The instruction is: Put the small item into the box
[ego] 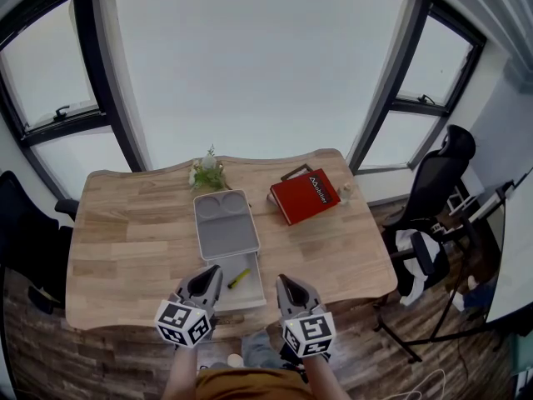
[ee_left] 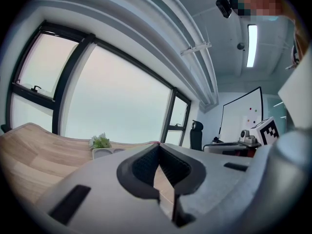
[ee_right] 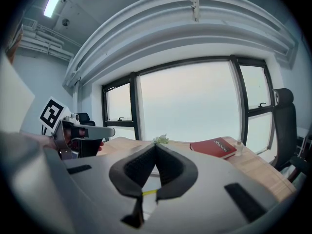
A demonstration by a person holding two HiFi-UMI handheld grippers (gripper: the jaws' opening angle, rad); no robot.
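Note:
A small yellow item [ego: 239, 278] lies inside the open white box [ego: 250, 294] at the table's near edge; a sliver of this yellow item [ee_right: 148, 192] also shows through the right jaws' gap. The box's grey lid [ego: 225, 223], with two round recesses, lies just behind it. My left gripper [ego: 214, 273] hovers at the box's left side and my right gripper [ego: 281, 281] at its right side. Both are shut with nothing between the jaws. In their own views the left gripper [ee_left: 159, 148] and right gripper [ee_right: 156, 147] have their tips meeting.
A red book [ego: 304, 195] lies at the right back of the wooden table [ego: 125, 240], with a small bottle [ego: 344, 191] beside it. A small plant [ego: 206, 172] stands behind the lid. An office chair [ego: 433, 182] is off the table's right side.

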